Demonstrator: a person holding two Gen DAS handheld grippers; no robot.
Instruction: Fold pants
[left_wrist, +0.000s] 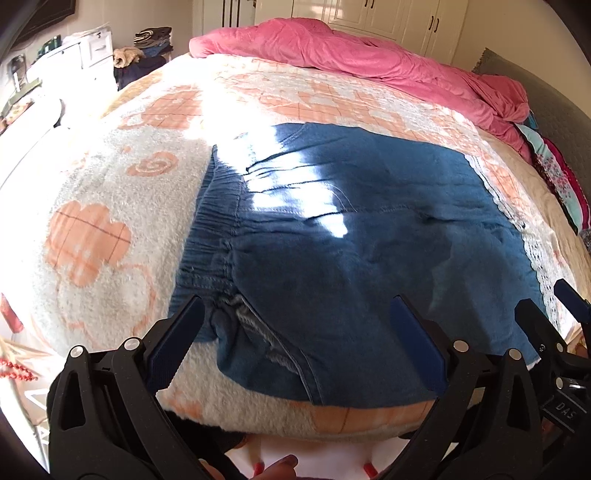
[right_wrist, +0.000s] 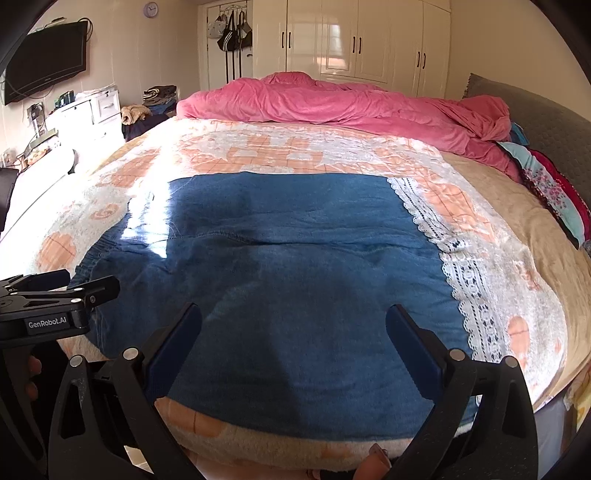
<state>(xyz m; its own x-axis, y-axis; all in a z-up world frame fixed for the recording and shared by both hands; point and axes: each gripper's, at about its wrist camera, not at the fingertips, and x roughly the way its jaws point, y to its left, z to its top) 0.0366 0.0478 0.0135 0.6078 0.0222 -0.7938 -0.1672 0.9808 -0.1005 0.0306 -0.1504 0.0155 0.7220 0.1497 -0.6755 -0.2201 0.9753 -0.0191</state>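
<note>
Blue denim pants (left_wrist: 351, 236) lie flat on the bed, folded leg over leg, with the elastic waistband (left_wrist: 210, 229) at the left and white lace hems (left_wrist: 532, 258) at the right. They also show in the right wrist view (right_wrist: 295, 266), lace hem (right_wrist: 465, 280) at the right. My left gripper (left_wrist: 295, 314) is open and empty, hovering over the near waist corner. My right gripper (right_wrist: 293, 325) is open and empty above the near edge of the pants; it shows at the right edge of the left wrist view (left_wrist: 550, 299). The left gripper appears in the right wrist view (right_wrist: 74, 291).
The bed has a white and peach floral blanket (left_wrist: 110, 206). A pink duvet (right_wrist: 332, 99) is bunched at the far side, with patterned pillows (right_wrist: 554, 192) at the right. White drawers (right_wrist: 92, 110), a wall TV (right_wrist: 44, 59) and wardrobes (right_wrist: 351, 40) stand beyond.
</note>
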